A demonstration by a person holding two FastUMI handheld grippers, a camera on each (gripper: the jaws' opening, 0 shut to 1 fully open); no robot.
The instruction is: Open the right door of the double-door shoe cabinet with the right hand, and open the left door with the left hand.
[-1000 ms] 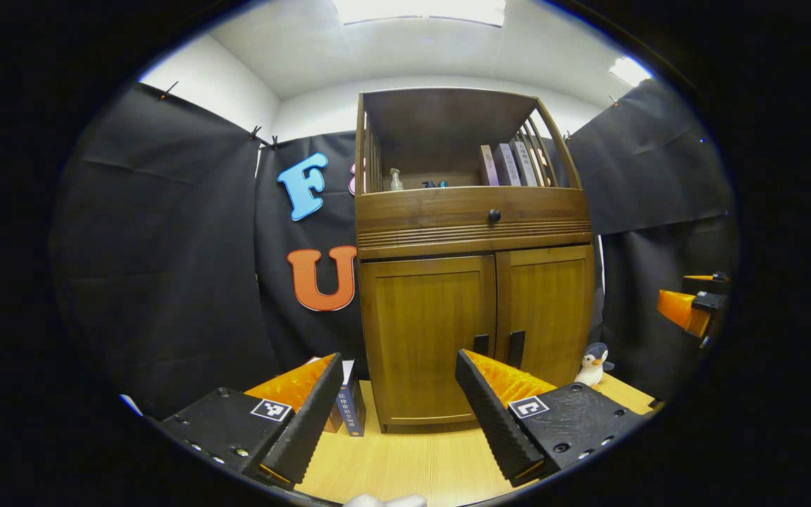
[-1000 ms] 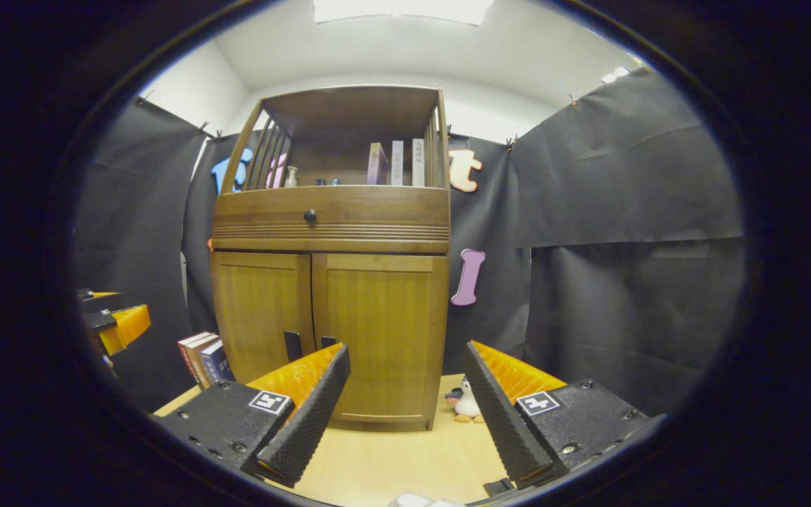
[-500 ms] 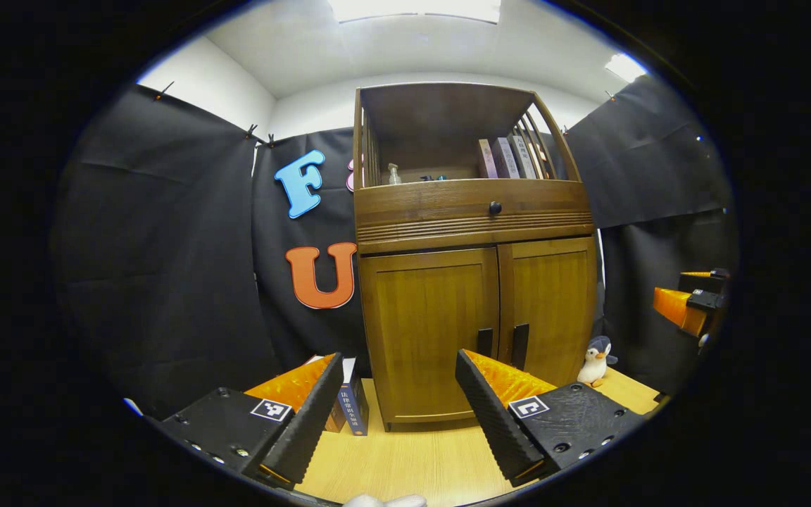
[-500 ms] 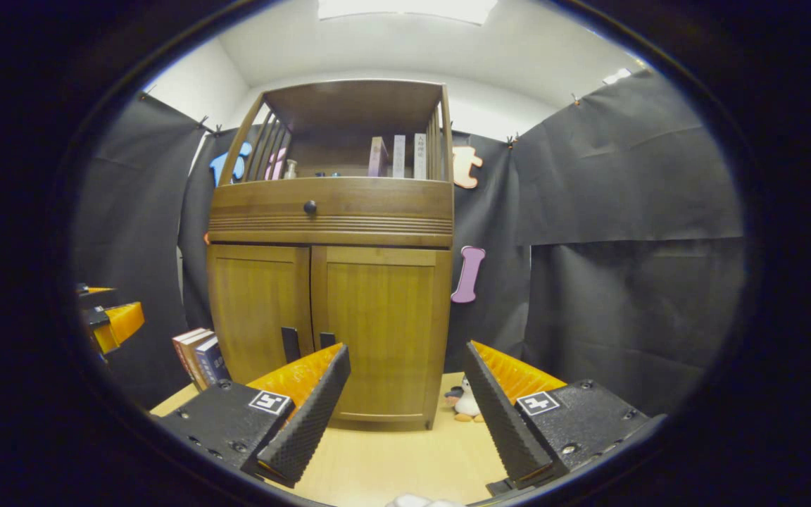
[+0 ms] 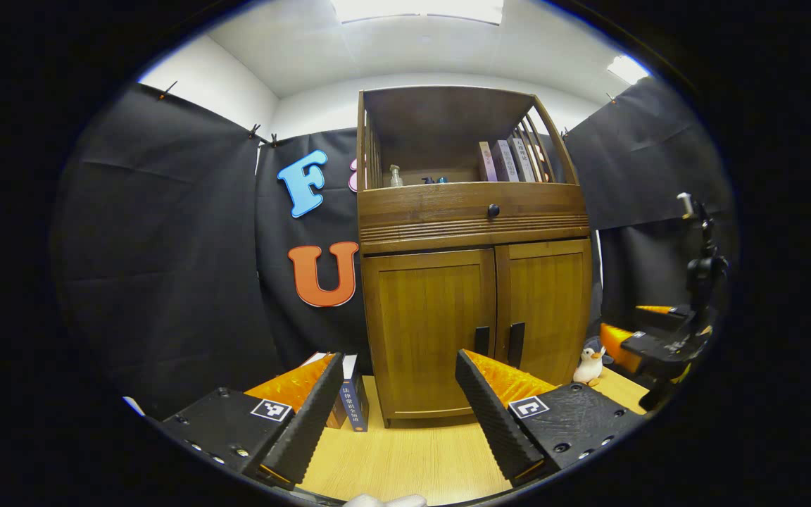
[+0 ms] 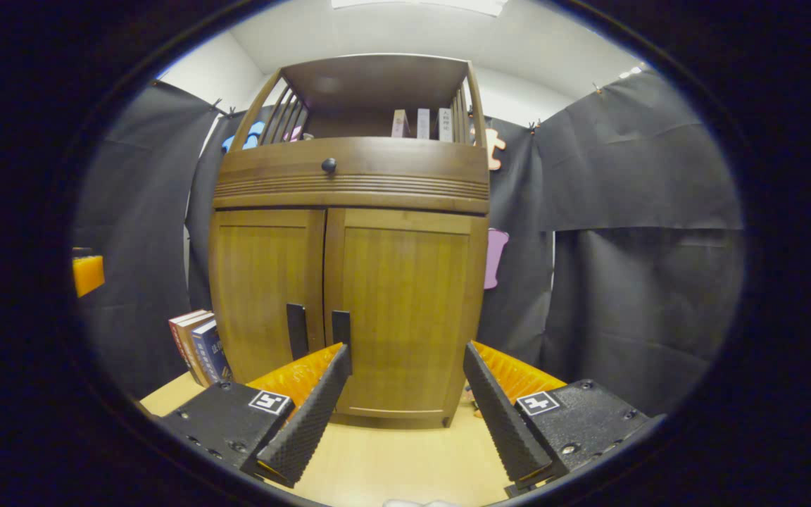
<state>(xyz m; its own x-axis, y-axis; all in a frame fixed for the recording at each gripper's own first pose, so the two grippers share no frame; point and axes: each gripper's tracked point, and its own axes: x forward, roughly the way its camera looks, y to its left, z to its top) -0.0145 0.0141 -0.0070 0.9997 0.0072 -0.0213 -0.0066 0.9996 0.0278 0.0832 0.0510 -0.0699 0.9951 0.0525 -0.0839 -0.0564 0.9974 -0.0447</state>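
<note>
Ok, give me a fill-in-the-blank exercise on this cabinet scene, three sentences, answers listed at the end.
1. Both doors of the shoe cabinet are ____.
2. The plush toy standing on the table to the right of the cabinet in the left gripper view is a ____.
3. The fingers of the right hand-held gripper are spread ____, with nothing between them.

Missing words: closed; penguin; open
</note>
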